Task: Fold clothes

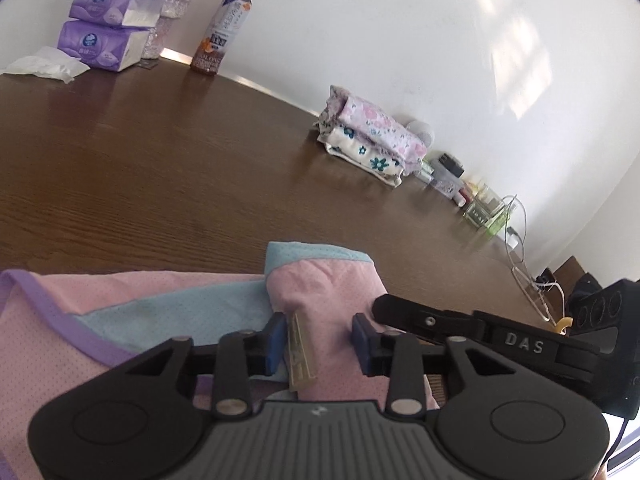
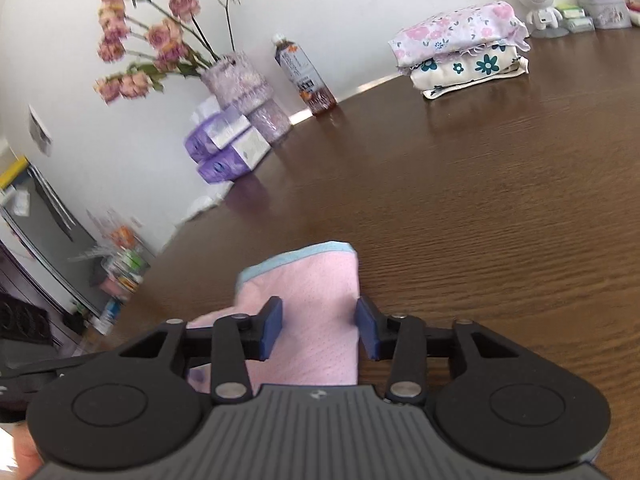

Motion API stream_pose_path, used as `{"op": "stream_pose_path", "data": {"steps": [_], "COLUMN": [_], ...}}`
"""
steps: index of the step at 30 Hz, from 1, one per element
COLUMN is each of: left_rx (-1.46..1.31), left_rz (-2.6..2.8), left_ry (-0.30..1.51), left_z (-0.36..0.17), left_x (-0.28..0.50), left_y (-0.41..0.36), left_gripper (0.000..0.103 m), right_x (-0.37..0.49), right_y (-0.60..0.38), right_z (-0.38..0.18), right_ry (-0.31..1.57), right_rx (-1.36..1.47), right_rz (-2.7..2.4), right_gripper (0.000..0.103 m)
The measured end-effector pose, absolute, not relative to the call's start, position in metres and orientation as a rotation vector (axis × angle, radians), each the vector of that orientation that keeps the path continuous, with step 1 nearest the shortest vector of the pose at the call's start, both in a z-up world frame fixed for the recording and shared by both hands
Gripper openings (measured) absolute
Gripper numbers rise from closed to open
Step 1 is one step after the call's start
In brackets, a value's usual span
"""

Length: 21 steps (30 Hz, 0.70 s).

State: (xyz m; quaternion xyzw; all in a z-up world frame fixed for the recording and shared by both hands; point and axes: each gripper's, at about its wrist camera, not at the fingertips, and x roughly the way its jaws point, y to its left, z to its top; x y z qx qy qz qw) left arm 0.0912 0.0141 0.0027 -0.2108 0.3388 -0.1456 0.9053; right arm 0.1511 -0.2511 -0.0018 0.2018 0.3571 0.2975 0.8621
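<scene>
The table (image 1: pixel 160 168) is dark brown wood with visible grain and a soft sheen; the pink garment (image 1: pixel 328 304) is matt perforated mesh cloth with light-blue and purple trim; the left gripper (image 1: pixel 320 342) is matt black plastic with blue rubbery-looking pads (image 1: pixel 276 342) and shiny metal pins; the 2 tissue packs (image 1: pixel 106 26) are glossy purple film; the bottle (image 1: pixel 222 28) is clear glossy plastic.

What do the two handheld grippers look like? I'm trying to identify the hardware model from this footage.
Both match: the left gripper and right gripper have a ribbed grey body with a small logo, black rounded side housings with circular discs, black linkage arms with silver pivot pins, and blue pads on the fingers. In the left wrist view, the right gripper's black side bears raised letters "DAS". No sleeves show.
</scene>
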Motion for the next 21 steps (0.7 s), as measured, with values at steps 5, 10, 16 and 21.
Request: {"op": "stream_pose_path", "data": {"steps": [5, 10, 16, 21], "left_rx": [-0.381, -0.410, -0.415, -0.408], "left_rz": [-0.321, -0.385, -0.390, -0.377], "left_ry": [0.712, 0.738, 0.736, 0.710], "left_z": [0.003, -0.002, -0.005, -0.001], "left_x": [0.070, 0.058, 0.051, 0.044], "left_y": [0.016, 0.014, 0.011, 0.014], "left_gripper": [0.046, 0.036, 0.026, 0.038], "right_x": [0.129, 0.114, 0.107, 0.100], "right_y": [-0.266, -0.269, -0.265, -0.268], "right_z": [-0.002, -0.011, -0.008, -0.007], "right_ry": [0.758, 0.790, 0.782, 0.780], "right_rx": [0.440, 0.470, 0.470, 0.470], "right_rz": [0.606, 0.626, 0.638, 0.631], "right_gripper": [0.051, 0.050, 0.042, 0.047]}}
